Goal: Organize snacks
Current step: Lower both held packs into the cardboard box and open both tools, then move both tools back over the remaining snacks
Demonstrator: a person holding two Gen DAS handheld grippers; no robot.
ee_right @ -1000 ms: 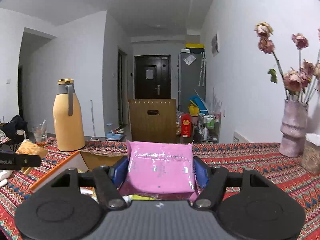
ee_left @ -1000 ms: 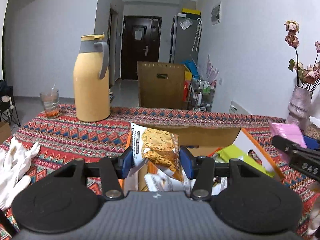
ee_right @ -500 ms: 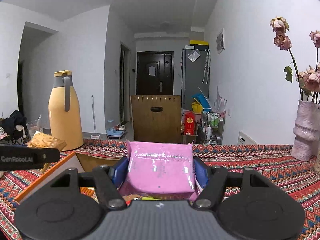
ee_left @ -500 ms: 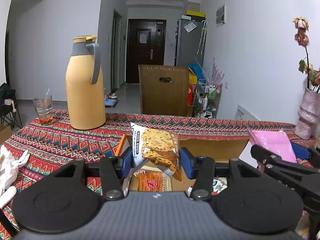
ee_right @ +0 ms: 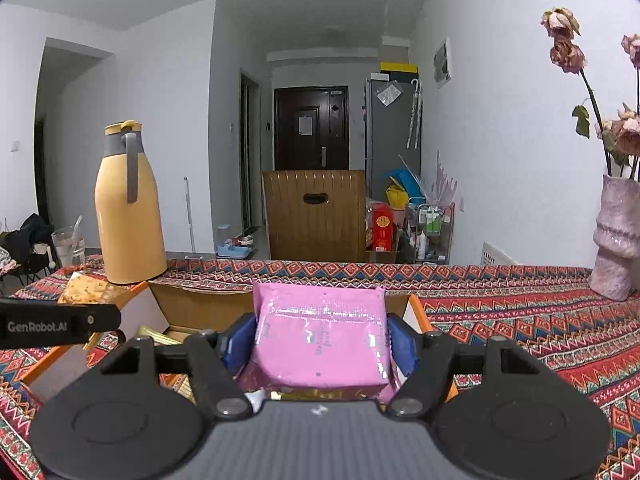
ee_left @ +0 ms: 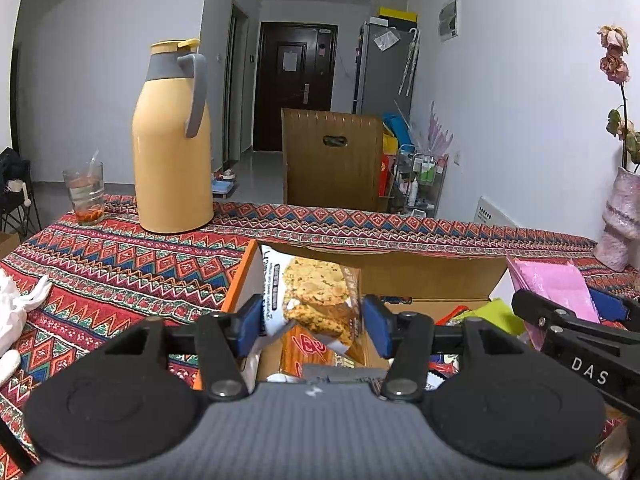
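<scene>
Blue pads of the left claw [ee_left: 312, 326] now stand a little wider than before; its jaws have just been opening. The cookie snack packet with a white edge [ee_left: 314, 300] is between them: the left pad is at its white edge, while on the right side a small gap shows, so I cannot tell if it is really pinched. The packet hangs over the open brown cardboard box with orange rim [ee_left: 400, 276], where an orange wrapper [ee_left: 306, 350] and a yellow-green packet [ee_left: 494, 314] lie inside.

The right claw [ee_right: 318, 344] has also just been opening its jaws, with the flat pink plastic packet [ee_right: 320, 344] between the blue pads; the pads stand just beside its two edges, and a firm grip is not sure. This packet is above the right part of the same box.

Compared with a second ago, both claws came forward and lower, so the box is nearer under them. Farther on the patterned red tabletop [ee_left: 120, 264] stand a tall yellow thermos jug with grey handle [ee_left: 172, 140] and a drinking glass [ee_left: 84, 194]. A pink vase with dried roses [ee_right: 616, 236] stands at the right.
</scene>
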